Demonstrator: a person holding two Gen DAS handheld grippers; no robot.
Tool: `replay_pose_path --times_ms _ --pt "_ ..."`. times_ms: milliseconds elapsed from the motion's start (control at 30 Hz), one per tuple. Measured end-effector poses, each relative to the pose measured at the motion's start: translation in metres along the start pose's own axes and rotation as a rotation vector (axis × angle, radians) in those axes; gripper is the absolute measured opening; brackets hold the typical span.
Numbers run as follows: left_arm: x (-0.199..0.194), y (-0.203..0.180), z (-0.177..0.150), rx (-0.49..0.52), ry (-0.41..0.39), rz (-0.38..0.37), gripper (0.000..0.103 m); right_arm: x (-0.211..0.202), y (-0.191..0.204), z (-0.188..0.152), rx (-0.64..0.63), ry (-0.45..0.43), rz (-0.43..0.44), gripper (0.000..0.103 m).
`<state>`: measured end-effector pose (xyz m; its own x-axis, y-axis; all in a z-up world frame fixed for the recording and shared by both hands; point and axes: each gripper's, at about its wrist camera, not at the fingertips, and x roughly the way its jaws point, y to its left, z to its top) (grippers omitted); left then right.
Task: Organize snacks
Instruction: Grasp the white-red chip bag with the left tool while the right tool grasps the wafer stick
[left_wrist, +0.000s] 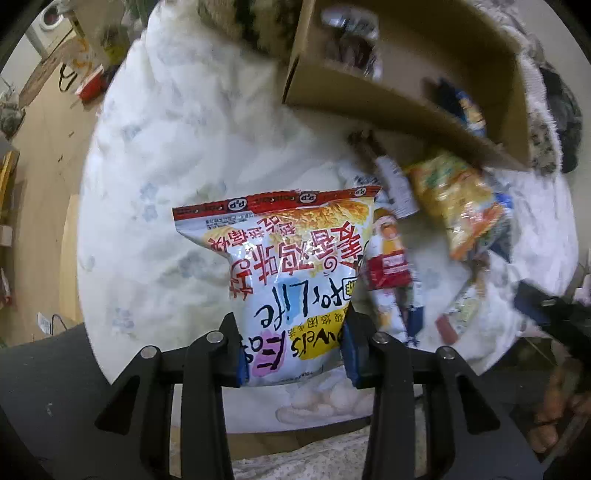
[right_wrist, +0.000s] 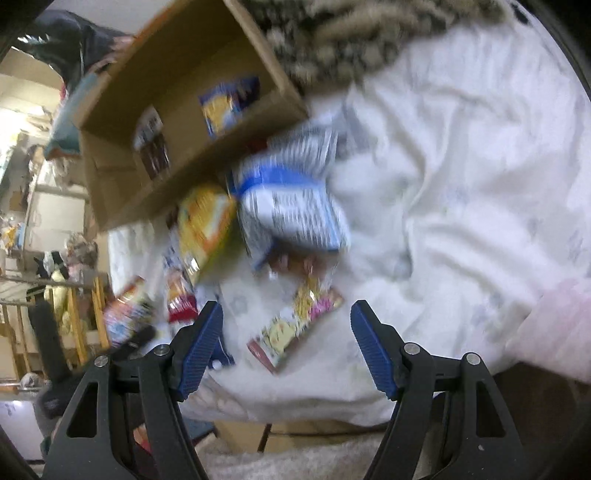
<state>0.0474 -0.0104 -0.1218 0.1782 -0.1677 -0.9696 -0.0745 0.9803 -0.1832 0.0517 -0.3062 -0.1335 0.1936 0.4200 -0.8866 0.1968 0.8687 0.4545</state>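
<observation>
While clamping the snack bag (left_wrist: 295, 280) by its sides in the left gripper (left_wrist: 293, 354), lifting it above the bed (left_wrist: 166, 184) for carrying to the far cardboard box (left_wrist: 399, 85); holding right gripper (right_wrist: 286, 343) jaws apart, empty, over loose packets (right_wrist: 295, 325).

Place: a lived-in home, most likely a bedroom.
Bed: a white quilt (left_wrist: 177, 155) with a faint blue flower print, rumpled, fills most of both views; a shaggy brown and cream blanket (right_wrist: 354, 40) lies at its far end.
Floor: pale wood floor (left_wrist: 48, 155) beside the bed, with small scraps on it.
Appliance: a white washer (left_wrist: 51, 18) at the far edge of the left view.
Clutter: a wooden rack (right_wrist: 77, 314) with soft toys and household bits behind it; dark clothes (right_wrist: 85, 40) heaped near the cardboard box (right_wrist: 110, 177).
Goods: snack packs (right_wrist: 291, 206) strewn on the quilt, some in the box.
</observation>
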Motion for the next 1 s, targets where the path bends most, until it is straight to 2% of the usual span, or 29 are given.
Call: replay_pose_path --times_ms 67,133,300,467,533,600,700,800,1000 --pt "-0.011 -0.001 -0.002 0.01 -0.032 -0.006 0.034 0.015 0.0 -0.003 0.013 0.05 0.007 0.069" --pt "-0.017 -0.003 -0.002 0.02 -0.052 -0.001 0.034 0.03 0.002 -0.007 0.009 0.095 -0.008 0.055" --pt "-0.019 0.002 0.003 0.007 -0.063 -0.008 0.034 0.058 0.01 -0.012 -0.04 0.153 -0.09 0.052" --pt "-0.017 0.008 0.012 0.017 -0.081 0.002 0.034 0.067 0.014 -0.018 -0.09 0.133 -0.175 0.04" --pt "-0.018 0.008 0.012 0.019 -0.086 0.004 0.034 0.064 0.014 -0.022 -0.108 0.122 -0.185 0.028" --pt "-0.019 0.007 0.011 0.022 -0.088 0.004 0.034 0.06 0.012 -0.026 -0.101 0.124 -0.168 0.025" --pt "-0.022 0.005 0.01 0.027 -0.096 0.003 0.034 0.047 0.015 -0.028 -0.098 0.132 -0.114 0.014" --pt "-0.023 0.005 0.01 0.029 -0.105 0.009 0.034 0.036 0.023 -0.034 -0.125 0.131 -0.039 0.012" --pt "-0.024 0.01 0.01 0.015 -0.116 0.023 0.034 0.019 0.046 -0.036 -0.213 0.075 0.078 0.012"
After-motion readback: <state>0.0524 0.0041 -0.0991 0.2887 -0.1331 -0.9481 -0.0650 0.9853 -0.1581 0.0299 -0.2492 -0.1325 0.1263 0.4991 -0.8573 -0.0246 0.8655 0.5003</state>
